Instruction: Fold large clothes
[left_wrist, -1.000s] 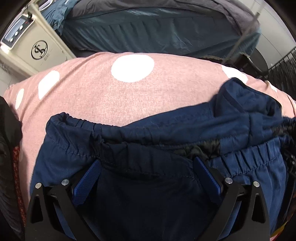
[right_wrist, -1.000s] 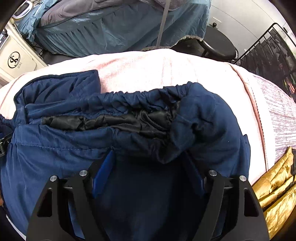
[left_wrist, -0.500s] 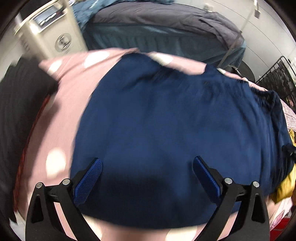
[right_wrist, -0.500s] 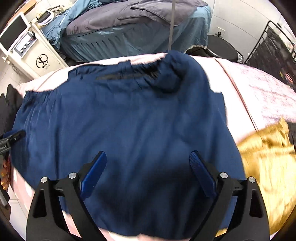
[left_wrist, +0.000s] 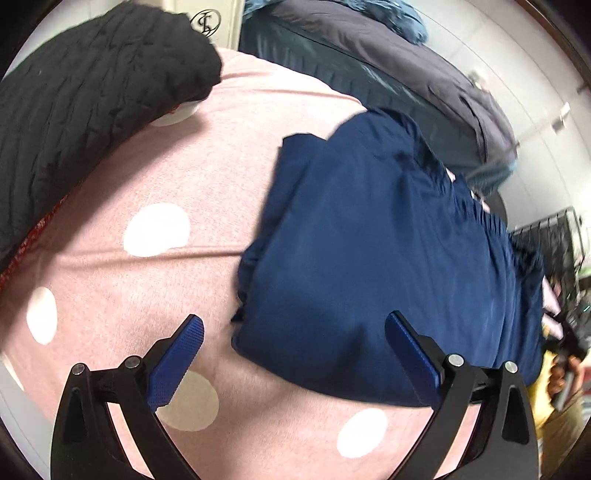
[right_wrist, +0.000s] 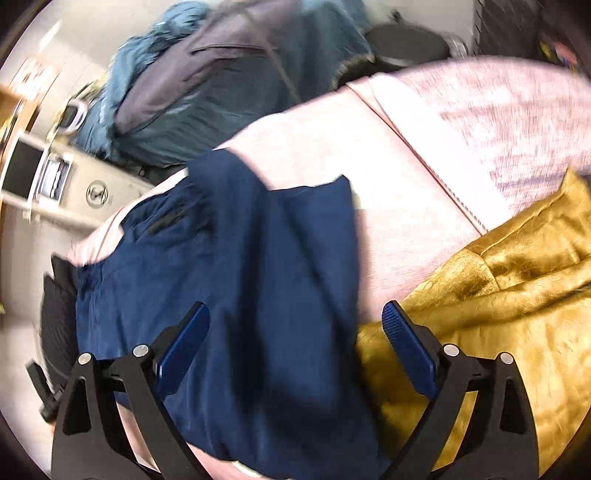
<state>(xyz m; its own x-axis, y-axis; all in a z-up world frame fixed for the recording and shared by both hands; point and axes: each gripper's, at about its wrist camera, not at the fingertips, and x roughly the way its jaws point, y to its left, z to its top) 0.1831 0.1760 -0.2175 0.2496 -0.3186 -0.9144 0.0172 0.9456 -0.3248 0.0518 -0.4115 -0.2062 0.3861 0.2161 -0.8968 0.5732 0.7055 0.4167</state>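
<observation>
A folded navy blue garment (left_wrist: 380, 258) with an elastic waistband lies on a pink sheet with white dots (left_wrist: 177, 177). My left gripper (left_wrist: 293, 354) is open and empty, hovering above the garment's near left corner. In the right wrist view the same navy garment (right_wrist: 240, 295) lies under my right gripper (right_wrist: 295, 339), which is open and empty above its right edge. Both views are motion-blurred.
A black quilted garment (left_wrist: 85, 88) lies at the sheet's far left. A gold shiny garment (right_wrist: 498, 314) lies right of the navy one. A bed with blue and grey bedding (left_wrist: 388, 74) and a beige machine (right_wrist: 66, 181) stand beyond the sheet. A black rack (left_wrist: 554, 240) stands at right.
Both grippers have pulled back and swung outward from the navy garment, left one leftward, right one rightward. The garment now lies flat and folded; a second ago the grippers were low at its waistband.
</observation>
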